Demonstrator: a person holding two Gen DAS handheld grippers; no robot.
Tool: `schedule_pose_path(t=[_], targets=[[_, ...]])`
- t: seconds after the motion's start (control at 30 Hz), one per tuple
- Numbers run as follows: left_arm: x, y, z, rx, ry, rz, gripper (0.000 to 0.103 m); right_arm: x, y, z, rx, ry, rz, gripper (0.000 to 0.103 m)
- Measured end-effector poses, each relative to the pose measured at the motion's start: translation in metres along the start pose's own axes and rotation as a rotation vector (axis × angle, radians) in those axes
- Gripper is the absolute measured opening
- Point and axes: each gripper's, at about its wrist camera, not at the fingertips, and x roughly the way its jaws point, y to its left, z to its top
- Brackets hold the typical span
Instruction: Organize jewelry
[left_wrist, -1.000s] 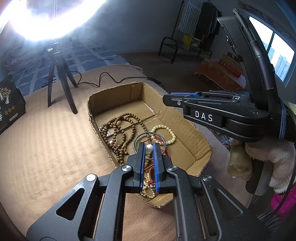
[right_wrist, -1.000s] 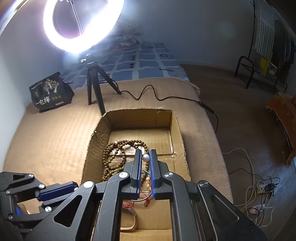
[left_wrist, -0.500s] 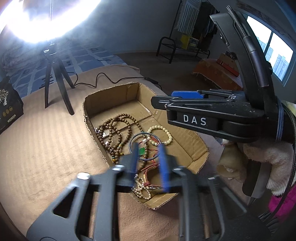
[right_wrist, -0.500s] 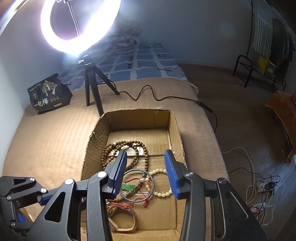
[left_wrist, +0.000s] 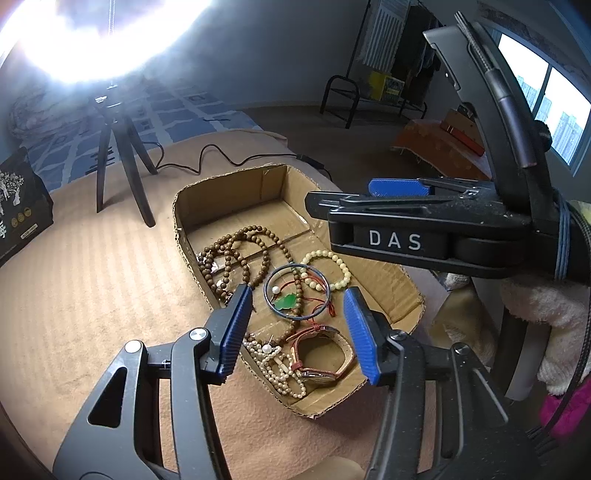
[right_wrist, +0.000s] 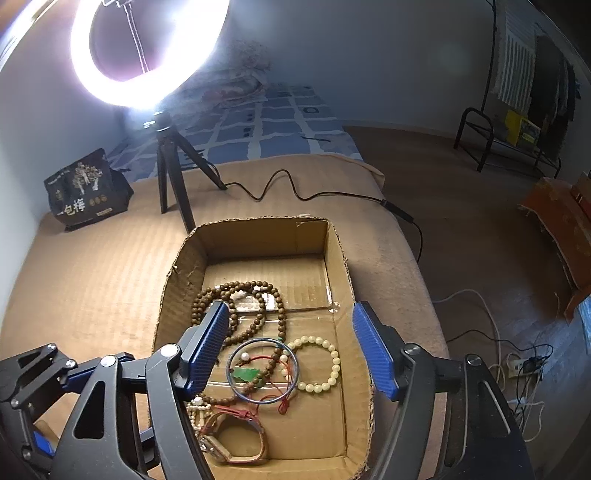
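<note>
Two handheld grippers hang above one open cardboard box (right_wrist: 255, 236), both pointing down into it. The left gripper (left_wrist: 299, 325) has its two blue-padded jaws spread fairly wide with nothing between them; they have just been opening. The right gripper (right_wrist: 291, 347) also stands wide and empty, its jaws likewise just opened, and in the left view it crosses the upper right of the frame above the box's far side.

Directly below the jaws, on the box floor, lie the jewelry pieces, loosely overlapping. I count one thin dark bangle (right_wrist: 262, 371), lying flat, with one green pendant (right_wrist: 245, 374) on a red cord (right_wrist: 284, 400) and one small white pearl (left_wrist: 275, 290) inside its ring. One long brown wooden bead strand (right_wrist: 236, 295) loops toward the back left of the box and crosses the bangle. One pale yellow bead bracelet (right_wrist: 321, 363) rests just beside the bangle on the right. Nearest the front wall sit one watch (right_wrist: 229, 443) with a brown strap and one cream pearl strand (left_wrist: 277, 363), touching each other.

The box sits on a tan blanket (right_wrist: 92, 280). Farther back stand one ring light (right_wrist: 147, 51) on one black tripod (right_wrist: 173, 184), one black cable (right_wrist: 295, 194) trailing across the blanket, and one black printed bag (right_wrist: 86, 194) near the wall.
</note>
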Motion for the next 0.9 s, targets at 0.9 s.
schedule_pose_path(t=[0.9], targets=[[-0.057, 0.003, -0.015, 0.005, -0.053, 0.055, 0.067, -0.044, 0.015, -0.011, -0.022, -0.034, -0.044, 0.07]])
